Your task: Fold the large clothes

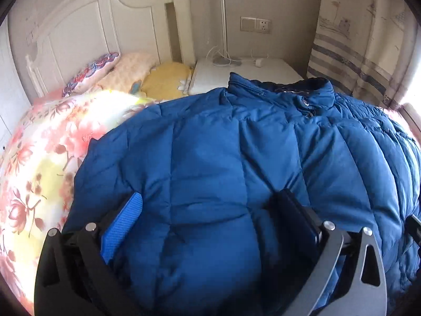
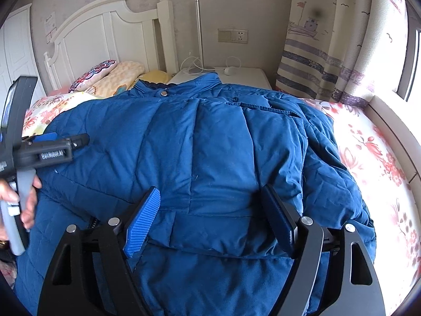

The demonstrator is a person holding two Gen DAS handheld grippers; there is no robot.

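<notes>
1. On the floral bedspread (image 2: pixel 373 158) lies the blue quilted jacket (image 2: pixel 210 142), collar toward the headboard (image 2: pixel 105 31).
2. The left gripper (image 1: pixel 210 205) tilts down over the jacket's puffed panel, jaws spread, pads beside but not pinching the fabric.
3. Only the right wrist view shows the person's hand (image 2: pixel 26 202) clasping the left gripper's handle.
4. The right gripper (image 2: pixel 210 205) angles down, jaws wide, astride a folded hem, released.

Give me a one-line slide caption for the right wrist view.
Right gripper open over the hem of a blue puffer jacket spread on a floral bedsheet; left gripper at the jacket's left edge.
</notes>
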